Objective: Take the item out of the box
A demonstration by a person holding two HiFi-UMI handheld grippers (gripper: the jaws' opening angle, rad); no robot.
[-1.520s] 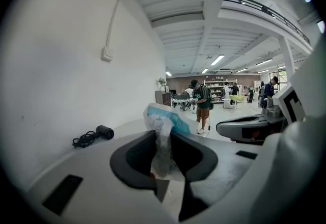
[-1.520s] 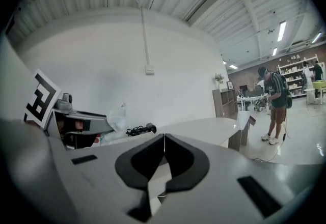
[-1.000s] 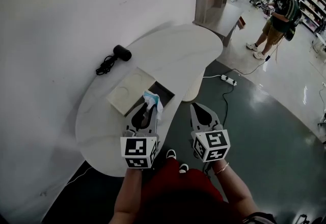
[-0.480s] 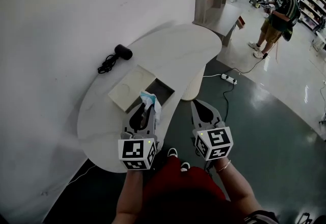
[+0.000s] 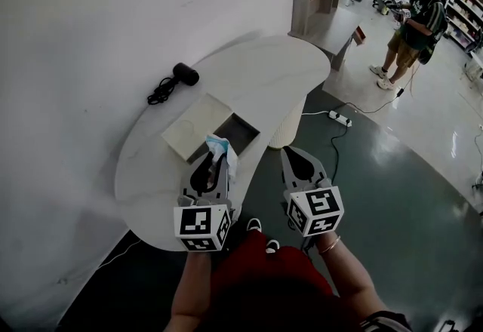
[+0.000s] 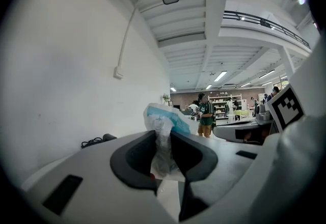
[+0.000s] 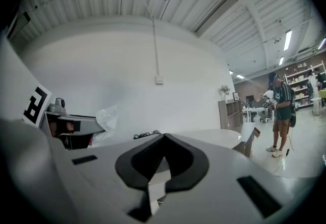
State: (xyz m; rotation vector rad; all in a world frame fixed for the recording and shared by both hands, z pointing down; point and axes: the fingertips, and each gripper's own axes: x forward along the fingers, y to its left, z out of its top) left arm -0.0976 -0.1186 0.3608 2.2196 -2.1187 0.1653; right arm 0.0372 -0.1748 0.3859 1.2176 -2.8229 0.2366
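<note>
Head view has the white oval worktop [image 5: 256,74] spreading ahead of both grippers, with the open box [image 5: 243,127] lying just beyond the tips of the left gripper [image 5: 213,161]. Its fingers pinch a crinkled white-and-blue plastic packet [image 5: 221,149], which sticks out past the tips and looks lifted clear of the box. Off to the side, the right gripper [image 5: 291,155] has its fingers pressed together on nothing. Only a fold of slippery film is pinched, so a quick swing could let the packet slide free and drop.
</note>
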